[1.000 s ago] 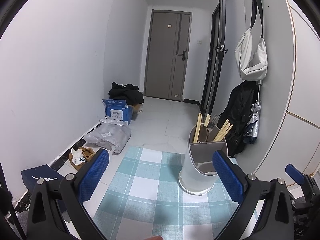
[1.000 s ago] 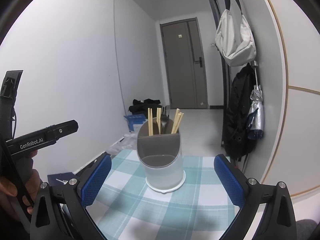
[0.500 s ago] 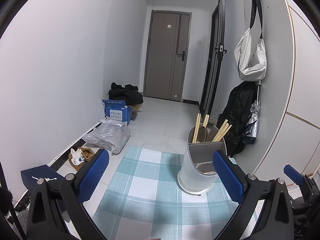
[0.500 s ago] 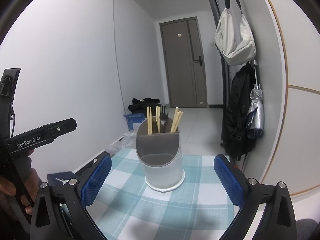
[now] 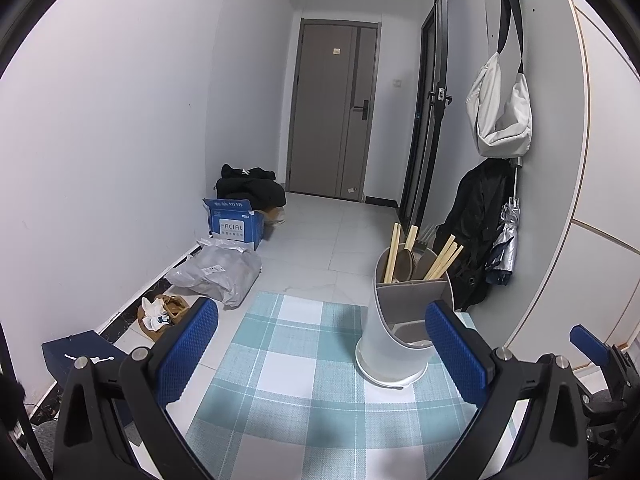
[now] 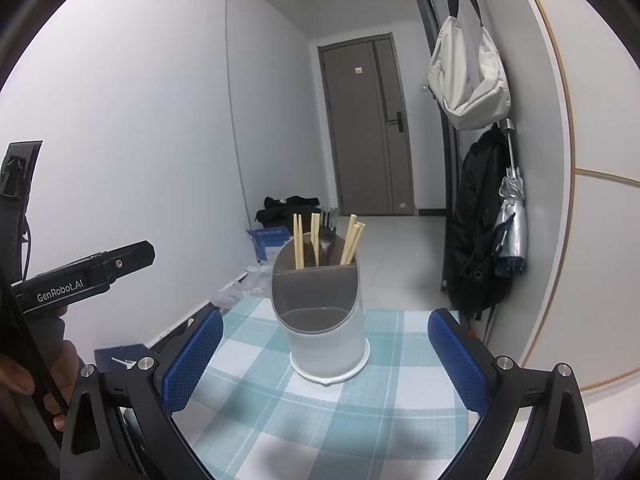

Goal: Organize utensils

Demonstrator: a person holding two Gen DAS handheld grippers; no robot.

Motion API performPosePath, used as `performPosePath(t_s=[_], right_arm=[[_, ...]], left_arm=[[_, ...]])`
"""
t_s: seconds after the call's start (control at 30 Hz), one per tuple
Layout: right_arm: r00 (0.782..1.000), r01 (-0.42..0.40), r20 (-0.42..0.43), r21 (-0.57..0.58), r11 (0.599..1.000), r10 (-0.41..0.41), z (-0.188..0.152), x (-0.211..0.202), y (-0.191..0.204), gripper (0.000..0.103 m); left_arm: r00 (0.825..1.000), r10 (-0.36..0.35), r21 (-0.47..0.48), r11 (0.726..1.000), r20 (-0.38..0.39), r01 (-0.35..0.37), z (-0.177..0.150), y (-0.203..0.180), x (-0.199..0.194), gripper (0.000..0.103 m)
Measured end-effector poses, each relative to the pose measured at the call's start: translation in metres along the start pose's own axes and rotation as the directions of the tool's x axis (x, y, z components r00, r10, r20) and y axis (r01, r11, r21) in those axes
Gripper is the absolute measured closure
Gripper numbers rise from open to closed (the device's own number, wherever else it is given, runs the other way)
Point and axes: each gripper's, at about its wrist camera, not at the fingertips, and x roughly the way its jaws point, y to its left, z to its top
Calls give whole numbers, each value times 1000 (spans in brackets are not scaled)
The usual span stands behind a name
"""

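A: Two grippers, and we hold nothing in either. Our left gripper [image 5: 320, 356] has its blue pads spread wide over the checked cloth [image 5: 288, 360]; our right gripper [image 6: 320, 356] is spread just as wide.

B: Where does the utensil holder [image 6: 324, 320] sit for us?

A: Upright on the cloth, near its far edge. In the right wrist view it stands almost dead centre between our fingers, straight ahead. From the left wrist view the same holder [image 5: 400, 336] lies ahead and off to the right, partly behind our right-hand pad [image 5: 456, 352].

B: So our right gripper is the better lined up?

A: We judge so. It looks square at the low front compartment, which appears empty. The chopsticks [image 6: 298, 246] and a fork [image 6: 328, 224] stand in the taller back compartment, long axes near vertical, the right-hand chopsticks leaning outward.

B: Any loose utensils on the cloth?

A: None that we can see in either view. The task may be close to finished, though we cannot see what lies outside the frames.
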Motion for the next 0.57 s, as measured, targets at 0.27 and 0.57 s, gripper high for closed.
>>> performPosePath(t_s=[0.27,0.57], right_arm=[[1000,1,-5,3,1000,-1,-1,1,0,0],[1000,0,-23,8,1000,0,-2,5,-1,0]], left_arm=[[1000,7,6,1000,8,-7,-1,-2,-1,1],[1000,11,-2,1000,22,-11,-3,-1,2,1]])
